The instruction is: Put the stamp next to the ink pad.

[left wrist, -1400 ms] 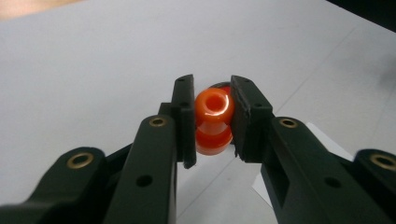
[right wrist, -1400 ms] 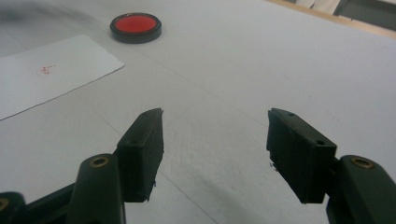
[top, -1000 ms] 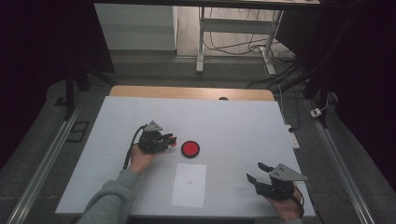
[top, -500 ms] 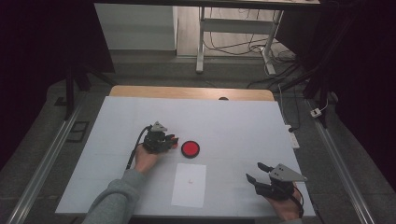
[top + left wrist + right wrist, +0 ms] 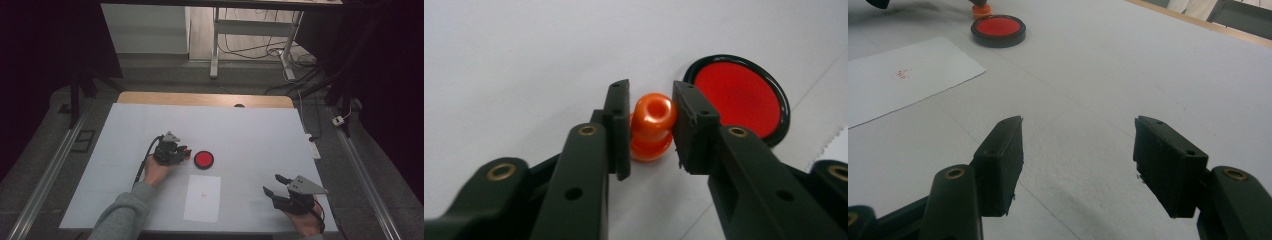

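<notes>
The left gripper (image 5: 651,125) has just been opening its jaws. The orange stamp (image 5: 651,128) stands between them on the table (image 5: 260,130), beside the red ink pad (image 5: 740,97).

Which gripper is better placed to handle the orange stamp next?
Left. The left gripper has the orange stamp between its jaws, just opening, beside the red ink pad; the right gripper hangs open, far off.

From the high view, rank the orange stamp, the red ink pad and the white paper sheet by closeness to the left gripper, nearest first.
1. Orange stamp: between the jaws of the left gripper, which have just been opening.
2. Red ink pad: just right of the stamp.
3. White paper sheet: nearer the person, below the pad.
</notes>
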Demonstrator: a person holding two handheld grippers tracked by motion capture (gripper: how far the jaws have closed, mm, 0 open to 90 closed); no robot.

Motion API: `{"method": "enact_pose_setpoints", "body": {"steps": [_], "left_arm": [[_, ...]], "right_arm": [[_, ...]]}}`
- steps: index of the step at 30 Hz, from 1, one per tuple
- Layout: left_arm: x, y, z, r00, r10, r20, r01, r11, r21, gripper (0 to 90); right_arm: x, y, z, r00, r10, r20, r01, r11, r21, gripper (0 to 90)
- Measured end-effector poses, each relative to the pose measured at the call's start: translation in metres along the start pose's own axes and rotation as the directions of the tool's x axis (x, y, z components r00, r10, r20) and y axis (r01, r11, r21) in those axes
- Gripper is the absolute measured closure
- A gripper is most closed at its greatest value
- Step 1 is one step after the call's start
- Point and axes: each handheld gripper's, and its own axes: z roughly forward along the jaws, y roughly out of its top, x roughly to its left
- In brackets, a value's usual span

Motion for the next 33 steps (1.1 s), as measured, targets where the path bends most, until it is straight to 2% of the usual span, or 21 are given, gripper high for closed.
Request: {"method": "enact_pose_setpoints", "body": {"steps": [4,8,11,19,25,33], "left_arm": [[-0.001,0.000,-0.002,0.9998,0.019,-0.006,-0.019,0.9998,0.010,51.4],[-0.002,0.001,-0.005,1.0000,0.007,-0.004,-0.007,0.9999,-0.008,39.8],[-0.002,0.002,-0.009,1.0000,0.005,-0.001,-0.005,0.9998,-0.017,34.5],[-0.005,0.002,-0.020,0.9998,-0.003,0.021,0.004,0.9997,-0.025,27.7],[-0.016,0.002,-0.034,0.9978,0.049,0.045,-0.048,0.9983,-0.034,26.9],[-0.025,-0.003,-0.046,0.9932,0.088,0.077,-0.086,0.9961,-0.019,26.5]], "right_arm": [[0.000,0.000,0.000,1.0000,0.000,-0.002,0.000,1.000,0.000,35.7],[0.000,0.000,0.001,1.0000,0.001,-0.003,-0.001,1.000,0.001,35.7],[0.000,0.000,0.000,1.0000,0.002,-0.003,-0.002,1.000,0.001,35.7],[0.001,0.000,0.001,1.0000,0.003,-0.005,-0.003,1.000,0.002,35.6],[0.000,0.000,0.001,1.0000,-0.001,-0.003,0.001,1.000,0.004,35.6],[0.001,0.000,0.002,1.0000,-0.004,-0.007,0.004,1.000,0.004,35.6]]}}
